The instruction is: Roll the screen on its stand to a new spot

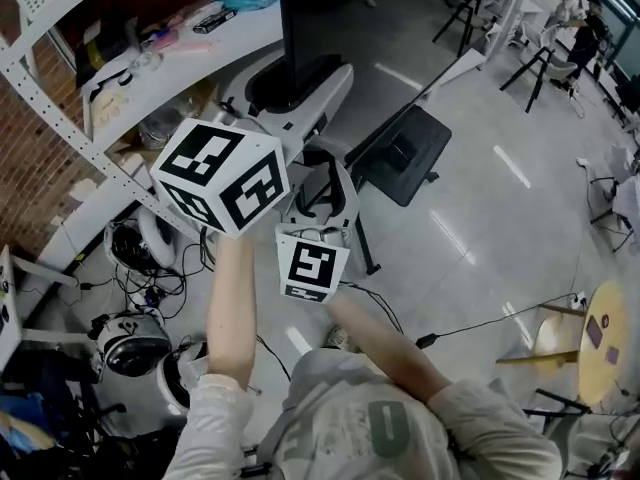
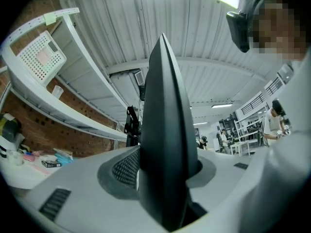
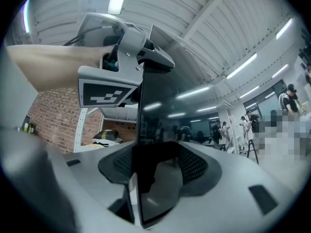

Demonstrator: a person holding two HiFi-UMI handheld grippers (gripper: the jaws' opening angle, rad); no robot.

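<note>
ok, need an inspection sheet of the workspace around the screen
surface: glossy grey floor.
job's things: screen upright, edge-on from above; dark stand base on the floor.
clutter: headsets on the floor; oddments on white shelves; wooden stool.
grippers: left tool and right tool each closed on the screen's edge.
cables: black cable across the floor; tangle beside the headsets.
surroundings: brick wall; people at desks far off.

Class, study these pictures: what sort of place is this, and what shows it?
Probably a tech lab or workshop: white metal shelving against a brick wall, headsets and cables strewn on the floor, people working farther back.
</note>
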